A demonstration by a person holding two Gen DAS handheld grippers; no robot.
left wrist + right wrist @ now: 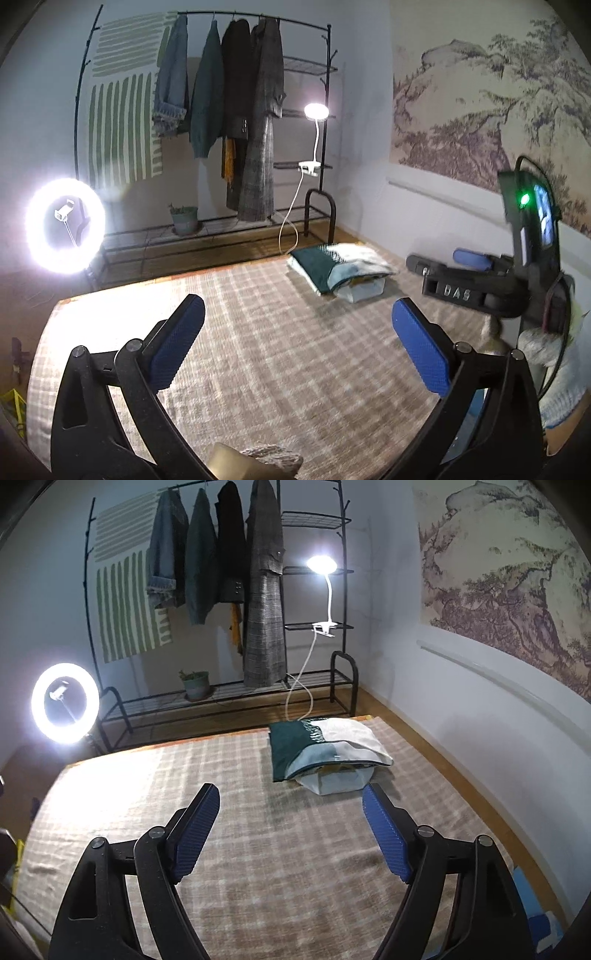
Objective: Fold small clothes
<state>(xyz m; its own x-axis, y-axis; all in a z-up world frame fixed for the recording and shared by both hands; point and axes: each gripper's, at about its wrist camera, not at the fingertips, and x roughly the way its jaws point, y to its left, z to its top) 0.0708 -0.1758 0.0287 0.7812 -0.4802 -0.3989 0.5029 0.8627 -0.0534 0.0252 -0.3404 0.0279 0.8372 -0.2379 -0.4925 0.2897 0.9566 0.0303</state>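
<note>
Left wrist view: the left gripper [297, 336] hangs with fingers wide apart and nothing between them above the plaid cloth [258, 350], while the folded clothes stack [341, 267] lies at the cloth's far right corner and the right gripper [465, 273] sits just right of that stack. Right wrist view: the right gripper [291, 825] is likewise spread and empty above the plaid cloth [258, 849], with the folded clothes stack [327, 751] ahead. Beyond the stack, a potted plant [195, 685] stands on the bottom shelf of the garment rack [340, 576].
</note>
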